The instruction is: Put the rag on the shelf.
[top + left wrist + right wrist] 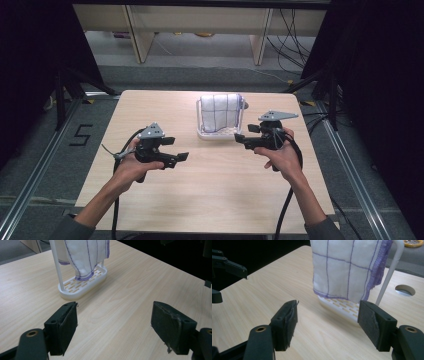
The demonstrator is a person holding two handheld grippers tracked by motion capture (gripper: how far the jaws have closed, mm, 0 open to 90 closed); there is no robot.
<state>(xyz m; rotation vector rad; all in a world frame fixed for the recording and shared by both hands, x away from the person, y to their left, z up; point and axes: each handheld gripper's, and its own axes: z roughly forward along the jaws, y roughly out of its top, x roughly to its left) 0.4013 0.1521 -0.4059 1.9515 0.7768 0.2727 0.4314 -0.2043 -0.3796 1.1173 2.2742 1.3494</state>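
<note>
A white cloth with purple grid lines [219,112] hangs over a white wire rack [202,133] with a slotted base, at the table's far middle. My left gripper [177,152] hovers in front of and to the left of the rack, open, nothing between its jaws. In the left gripper view the cloth [83,257] and the rack base [82,285] lie ahead, up and to the left of my gripper [113,327]. My right gripper [246,136] sits just right of the rack, open and empty. In the right gripper view the cloth [344,267] hangs close ahead of the gripper [328,325].
The light wooden table [210,200] has a round hole [405,290] beyond the rack. Wooden furniture legs [140,35] and cables stand on the grey floor behind. Black frame posts flank the table. The other gripper's jaws [229,266] show at the left edge of the right gripper view.
</note>
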